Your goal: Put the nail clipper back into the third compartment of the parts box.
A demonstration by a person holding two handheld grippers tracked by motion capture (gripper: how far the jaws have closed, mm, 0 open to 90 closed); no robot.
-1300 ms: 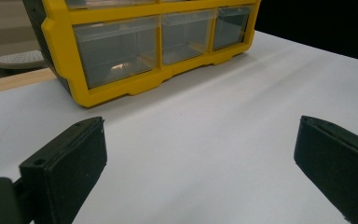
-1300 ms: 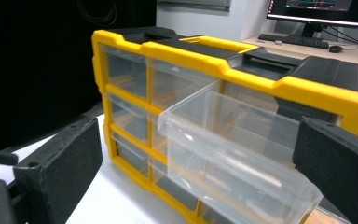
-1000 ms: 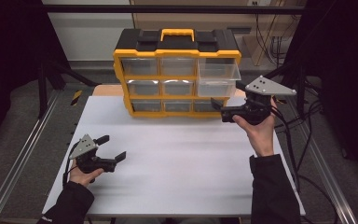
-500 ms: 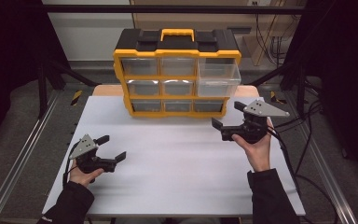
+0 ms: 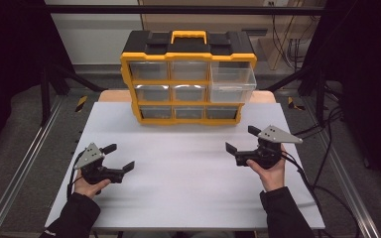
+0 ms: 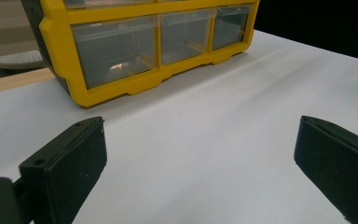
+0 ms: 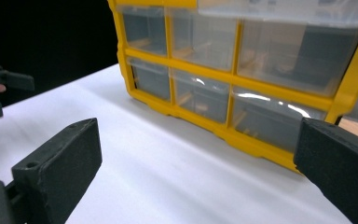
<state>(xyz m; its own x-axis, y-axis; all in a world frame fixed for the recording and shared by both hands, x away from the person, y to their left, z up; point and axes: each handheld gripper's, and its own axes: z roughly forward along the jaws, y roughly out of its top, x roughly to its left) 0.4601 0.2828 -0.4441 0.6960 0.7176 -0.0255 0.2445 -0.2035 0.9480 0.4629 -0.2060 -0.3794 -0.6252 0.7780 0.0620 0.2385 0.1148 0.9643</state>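
Yellow organiser (image 5: 188, 74) beyond right gripper (image 5: 239, 144)

white table (image 5: 188, 198), black frame rails (image 5: 15, 173) — cables (image 5: 327, 163)

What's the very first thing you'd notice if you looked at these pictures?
The bright yellow and black drawer organizer at the far side of the white table, with its clear drawers. Its big upper right drawer sticks out while the others sit flush. Nearer the person, the left gripper and the right gripper are held in the hands low over the bare table, jaws wide apart and holding nothing.
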